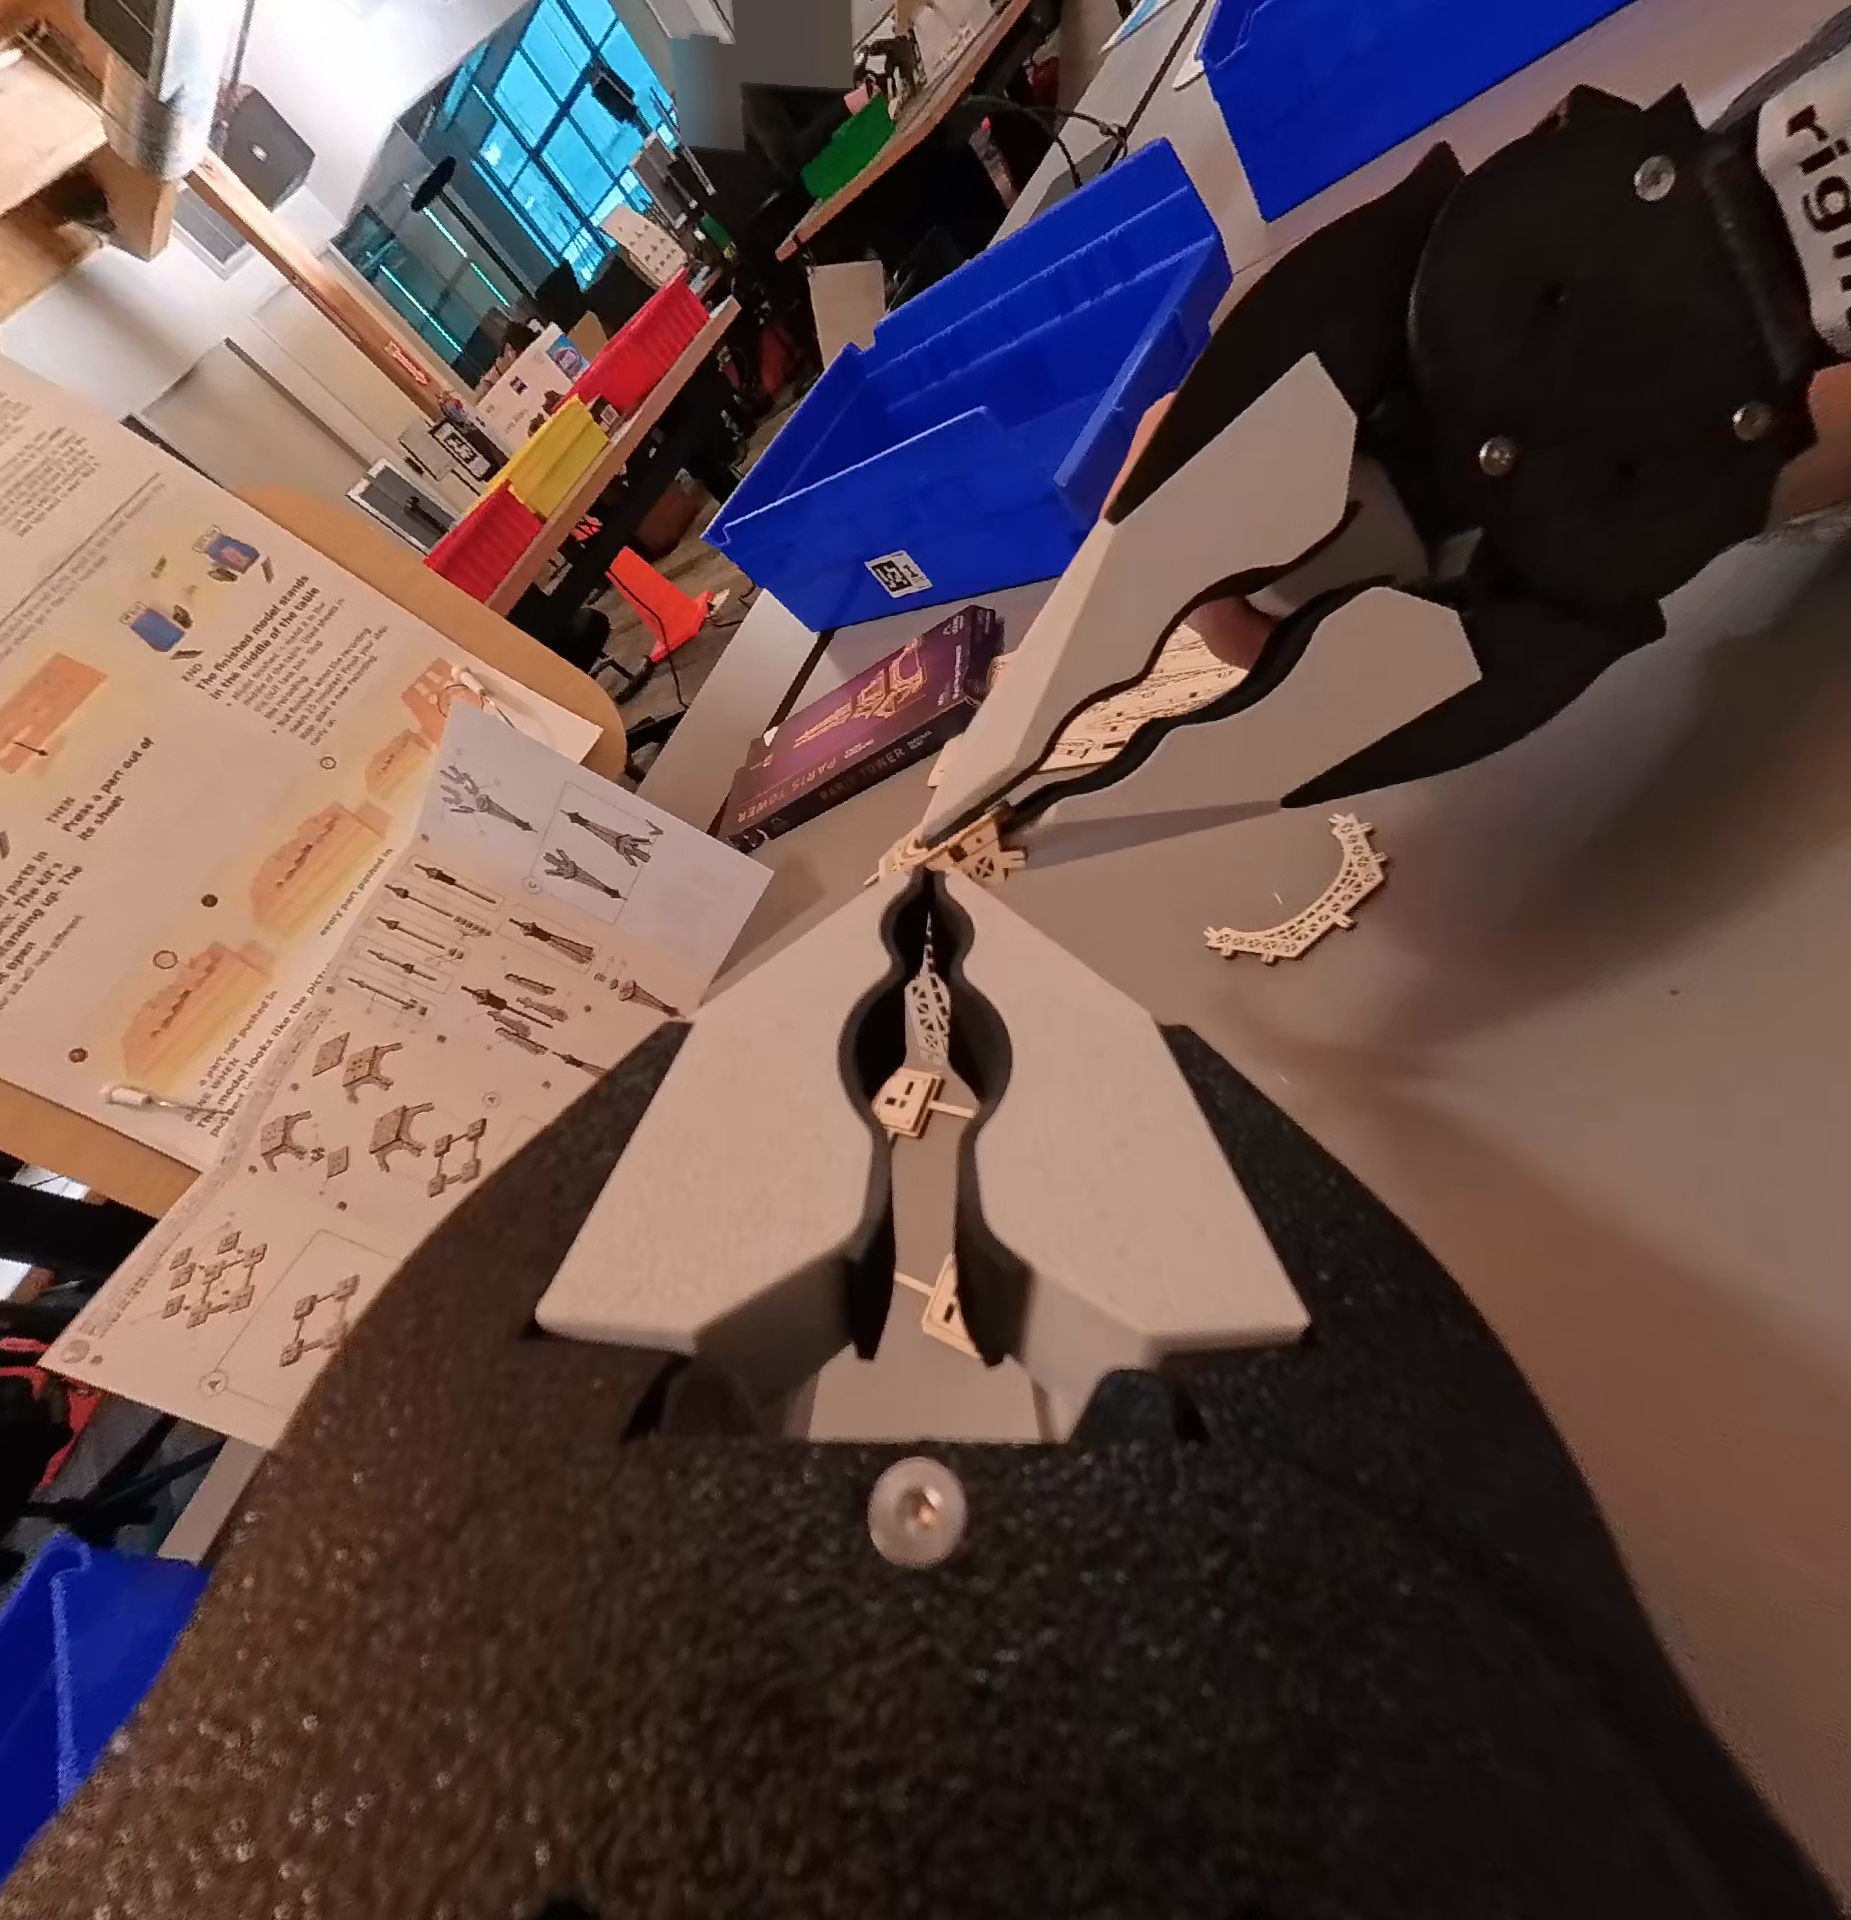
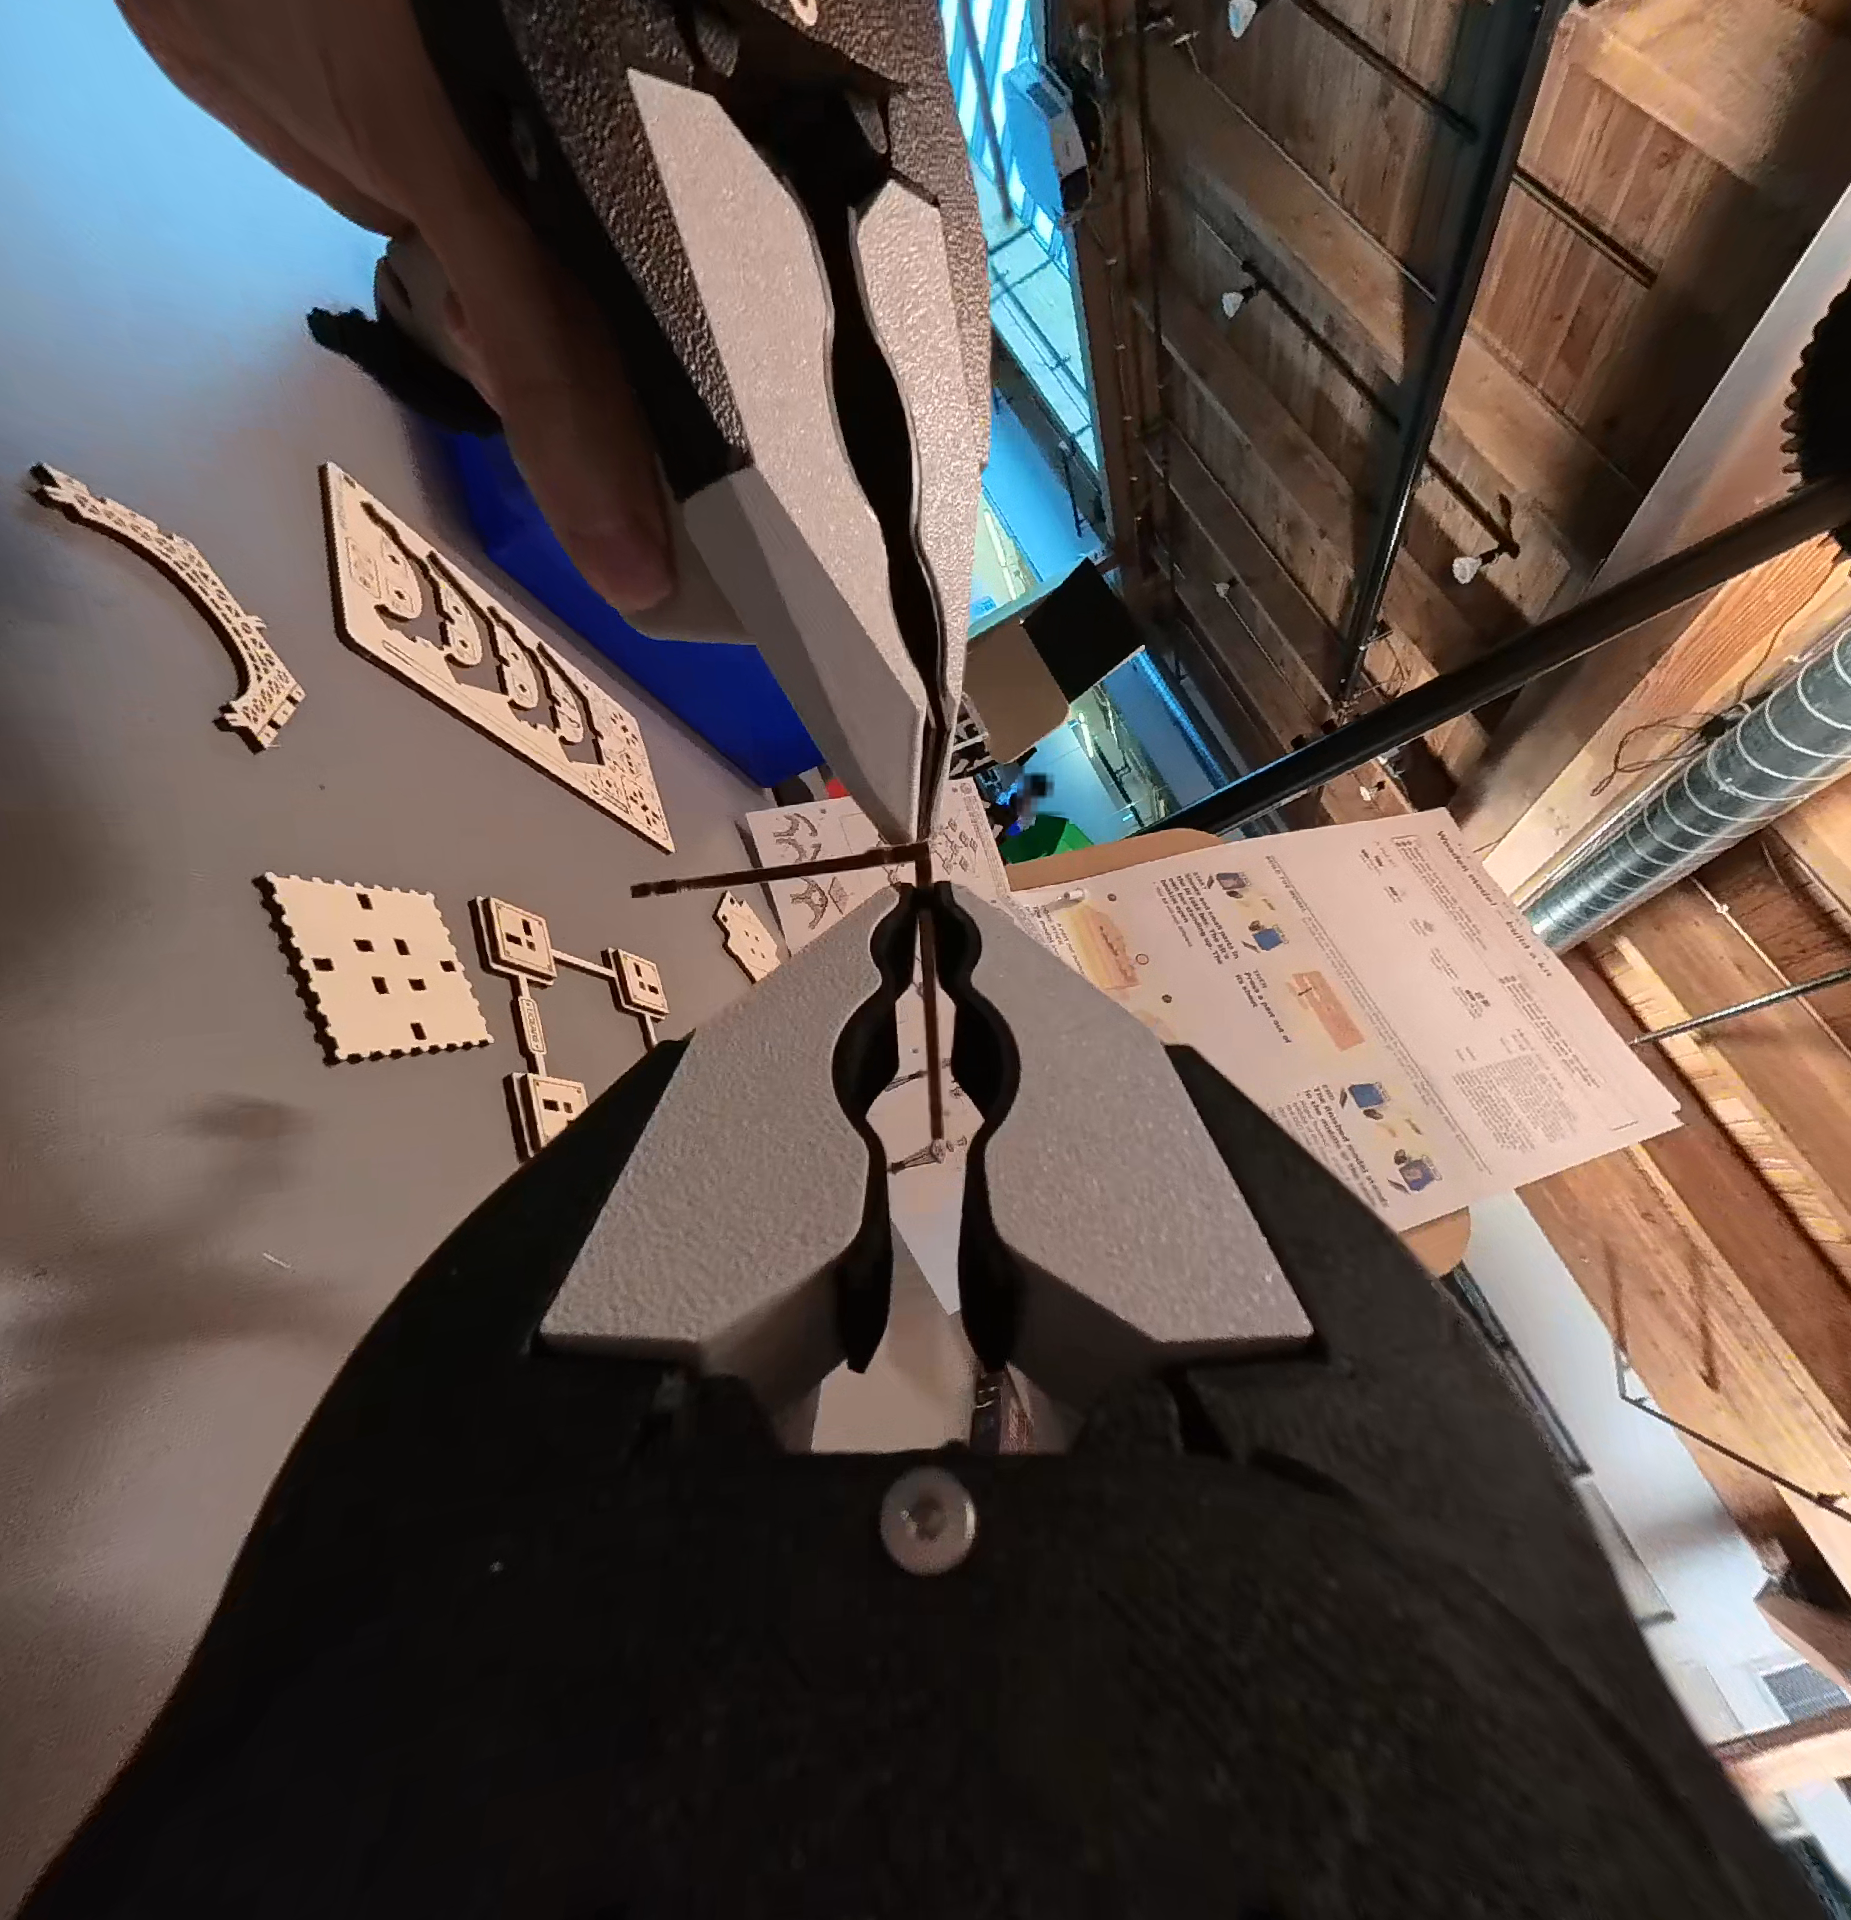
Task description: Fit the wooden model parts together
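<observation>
In the left wrist view my left gripper (image 1: 926, 883) is shut on a thin wooden lattice part (image 1: 929, 1013), seen edge-on between its fingers. My right gripper (image 1: 988, 826) comes in from the upper right, shut on another pale wooden part (image 1: 968, 850); the two tips nearly touch. In the right wrist view my right gripper (image 2: 926, 896) is shut on a thin part (image 2: 933, 1029) seen edge-on. The left gripper (image 2: 916, 831) meets it from above, with its part (image 2: 775, 873) sticking out leftward. Where the parts join is hidden by the tips.
On the grey table lie a curved lattice arch (image 2: 173, 603), a punched-out sheet (image 2: 495, 644), a square plate with holes (image 2: 375, 966) and a frame of square feet (image 2: 568, 987). Instruction sheets (image 1: 485, 987), a purple box (image 1: 869, 717) and blue bins (image 1: 962, 436) stand beyond. Less than 4 cm separates the two grippers' tips.
</observation>
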The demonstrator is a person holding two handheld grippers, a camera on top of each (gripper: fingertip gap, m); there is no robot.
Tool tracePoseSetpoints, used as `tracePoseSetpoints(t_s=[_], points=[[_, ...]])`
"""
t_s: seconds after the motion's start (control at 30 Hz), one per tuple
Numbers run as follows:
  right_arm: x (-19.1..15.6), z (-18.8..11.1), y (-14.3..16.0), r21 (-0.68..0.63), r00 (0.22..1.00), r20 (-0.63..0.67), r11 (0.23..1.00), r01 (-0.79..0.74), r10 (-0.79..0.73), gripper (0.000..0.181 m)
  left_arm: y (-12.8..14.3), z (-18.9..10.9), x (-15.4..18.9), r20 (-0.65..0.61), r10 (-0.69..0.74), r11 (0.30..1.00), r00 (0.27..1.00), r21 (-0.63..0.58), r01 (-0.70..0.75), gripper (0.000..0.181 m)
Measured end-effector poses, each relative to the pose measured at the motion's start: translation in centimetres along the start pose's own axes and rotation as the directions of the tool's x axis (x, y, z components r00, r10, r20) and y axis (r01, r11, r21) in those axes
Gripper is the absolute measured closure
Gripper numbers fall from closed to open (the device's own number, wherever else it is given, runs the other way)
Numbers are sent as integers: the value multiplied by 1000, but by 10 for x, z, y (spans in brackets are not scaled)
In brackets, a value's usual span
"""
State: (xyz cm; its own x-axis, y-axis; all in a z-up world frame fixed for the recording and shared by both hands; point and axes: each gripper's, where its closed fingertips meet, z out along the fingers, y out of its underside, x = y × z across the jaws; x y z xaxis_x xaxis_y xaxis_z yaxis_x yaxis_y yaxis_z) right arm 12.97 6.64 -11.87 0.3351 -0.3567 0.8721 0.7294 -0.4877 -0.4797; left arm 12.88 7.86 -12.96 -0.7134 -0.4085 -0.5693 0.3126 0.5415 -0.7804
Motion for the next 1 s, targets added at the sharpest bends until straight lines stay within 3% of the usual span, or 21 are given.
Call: tracePoseSetpoints(t_s=[0.57,0.73,1.0], points=[[-14,-1,6,5,997,82,1000,-4,3,181,12,7,10,-47,-16,998,999,-58,13,181],[-21,-3,3,31,992,127,999,-18,14,181,15,4,15,-113,-44,998,993,-55,38,181],[-17,1,4,48,992,47,992,117,-120,181,16,4,8,-56,9,997,998,-78,-14,181]])
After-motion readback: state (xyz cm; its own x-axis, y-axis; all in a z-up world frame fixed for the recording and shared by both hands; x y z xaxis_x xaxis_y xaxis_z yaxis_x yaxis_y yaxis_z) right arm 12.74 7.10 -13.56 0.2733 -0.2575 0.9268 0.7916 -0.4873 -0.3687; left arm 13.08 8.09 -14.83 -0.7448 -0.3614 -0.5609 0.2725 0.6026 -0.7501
